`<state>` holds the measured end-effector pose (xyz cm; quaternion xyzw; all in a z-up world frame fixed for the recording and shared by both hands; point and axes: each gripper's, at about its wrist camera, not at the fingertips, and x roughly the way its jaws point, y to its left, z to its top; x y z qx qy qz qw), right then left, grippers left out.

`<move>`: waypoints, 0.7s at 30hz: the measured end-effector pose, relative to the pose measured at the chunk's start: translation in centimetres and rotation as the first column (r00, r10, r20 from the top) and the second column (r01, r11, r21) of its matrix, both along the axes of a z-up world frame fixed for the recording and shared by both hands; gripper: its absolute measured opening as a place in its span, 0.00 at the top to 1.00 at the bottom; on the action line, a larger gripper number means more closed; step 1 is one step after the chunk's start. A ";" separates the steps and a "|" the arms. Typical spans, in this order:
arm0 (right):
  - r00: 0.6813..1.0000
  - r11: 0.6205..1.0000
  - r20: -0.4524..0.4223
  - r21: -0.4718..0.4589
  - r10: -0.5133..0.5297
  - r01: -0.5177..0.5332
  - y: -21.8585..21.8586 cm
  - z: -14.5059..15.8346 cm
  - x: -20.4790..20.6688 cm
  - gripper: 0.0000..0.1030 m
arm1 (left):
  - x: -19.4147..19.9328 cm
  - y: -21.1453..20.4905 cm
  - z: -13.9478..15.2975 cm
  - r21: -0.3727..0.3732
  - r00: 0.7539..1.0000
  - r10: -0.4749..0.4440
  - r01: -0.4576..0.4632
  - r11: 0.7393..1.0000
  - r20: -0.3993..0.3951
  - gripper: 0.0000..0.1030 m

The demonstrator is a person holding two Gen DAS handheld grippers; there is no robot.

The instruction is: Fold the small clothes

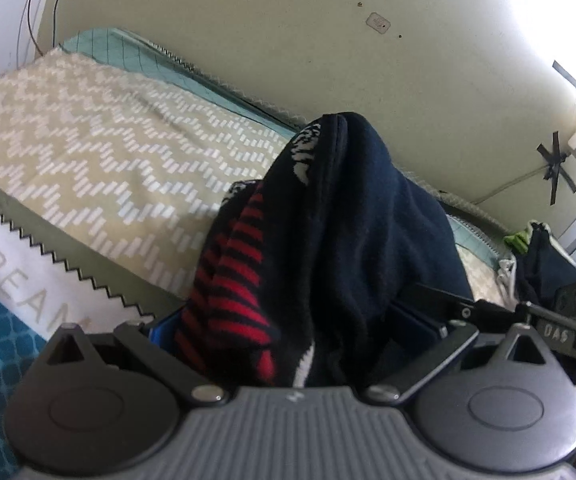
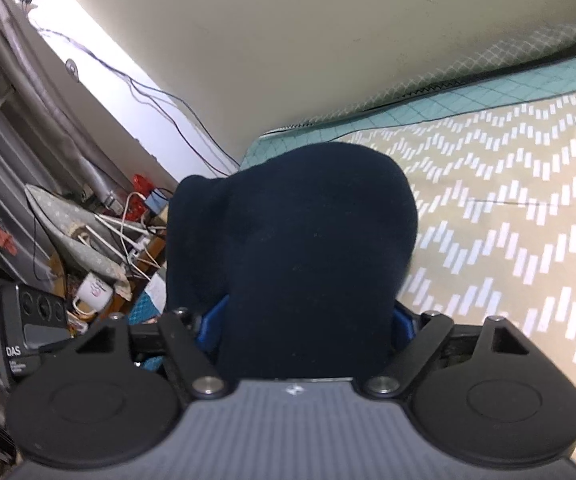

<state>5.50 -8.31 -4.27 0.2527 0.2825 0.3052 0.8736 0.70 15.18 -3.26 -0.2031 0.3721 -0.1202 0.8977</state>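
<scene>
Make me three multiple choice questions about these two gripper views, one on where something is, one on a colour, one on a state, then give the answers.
1. Where does the mug stand?
A. on the bedspread
B. in the clutter beside the bed
C. on the wall

2. What colour are the stripes on the dark garment?
A. red
B. yellow
C. white

3. How does the garment lie in the right wrist view?
A. flat on the bedspread
B. bunched up between the fingers of the right gripper
C. hanging on the wall

Answers: 1 B, it sits among cables left of the bed. 2 A, red bands show in the left wrist view. 3 B, it rises in a mound.
</scene>
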 end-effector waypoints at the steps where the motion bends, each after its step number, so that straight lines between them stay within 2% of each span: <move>1: 1.000 1.000 0.000 0.000 0.000 0.000 -0.1 0.0 0.0 0.22 | 0.0 0.0 0.0 -0.003 1.000 0.001 -0.002 1.000 -0.006 0.00; 3: 1.000 1.000 0.004 -0.004 0.002 -0.002 0.0 0.0 -0.1 0.20 | 0.0 -0.1 0.1 0.019 1.000 0.001 -0.001 1.000 -0.013 0.00; 6: 1.000 1.000 0.010 -0.017 0.003 -0.003 0.1 -0.1 -0.3 0.19 | 0.1 -0.6 0.2 0.098 1.000 0.015 -0.013 0.995 -0.016 0.00; 10: 1.000 1.000 0.015 -0.014 0.006 -0.006 -0.3 -0.2 -0.8 0.19 | -0.8 0.2 0.5 0.136 0.999 0.038 -0.037 0.990 -0.010 0.00; 14: 1.000 1.000 0.011 -0.007 0.009 -0.009 -0.5 -0.3 -0.9 0.17 | -1.0 1.2 0.3 0.081 0.999 0.047 -0.046 0.996 -0.014 0.00; 17: 1.000 1.000 0.017 -0.014 0.008 -0.007 0.2 -0.1 -0.5 0.12 | -0.4 0.3 0.3 0.118 0.999 0.040 -0.039 0.992 -0.005 0.00; 21: 1.000 0.999 0.024 -0.035 0.004 -0.003 1.0 0.0 0.3 0.15 | 0.4 0.3 -0.3 0.106 1.000 0.007 -0.010 0.994 0.026 0.00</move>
